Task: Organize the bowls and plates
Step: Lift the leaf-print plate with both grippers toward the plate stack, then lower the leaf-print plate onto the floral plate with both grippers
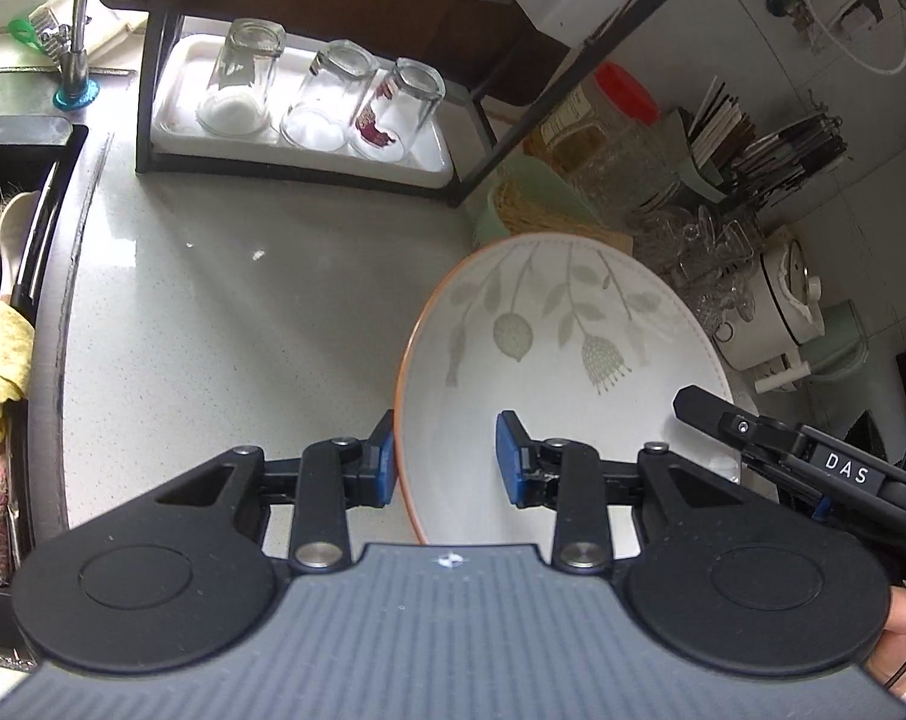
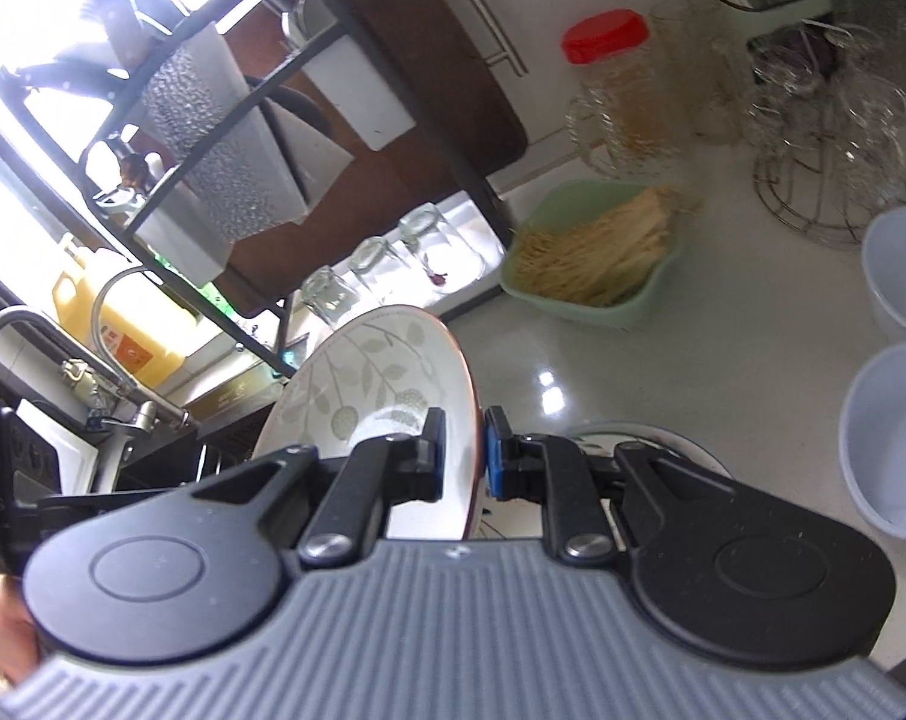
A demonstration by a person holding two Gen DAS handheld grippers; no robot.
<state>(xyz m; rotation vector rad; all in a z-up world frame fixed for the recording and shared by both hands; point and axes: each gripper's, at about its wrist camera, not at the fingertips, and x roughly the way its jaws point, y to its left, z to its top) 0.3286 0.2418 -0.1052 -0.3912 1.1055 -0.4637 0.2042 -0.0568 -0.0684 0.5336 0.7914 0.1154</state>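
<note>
A white plate with grey leaf print and an orange rim (image 1: 561, 360) is tilted above the counter. My left gripper (image 1: 447, 459) is open with its jaws astride the plate's near left rim, left pad outside and right pad inside. My right gripper (image 2: 464, 459) is shut on the plate's rim (image 2: 387, 384) and holds it on edge; it also shows at the right of the left wrist view (image 1: 705, 408). Two pale blue bowls (image 2: 897, 438) (image 2: 903, 270) stand on the counter at the right.
A black dish rack with a white tray (image 1: 309, 150) holds three upturned glasses. A green basket of noodles (image 2: 597, 258), a red-lidded jar (image 2: 621, 78), glass cups on a wire stand (image 2: 837, 138) and a sink with tap (image 1: 9, 300) surround the grey counter (image 1: 243, 312).
</note>
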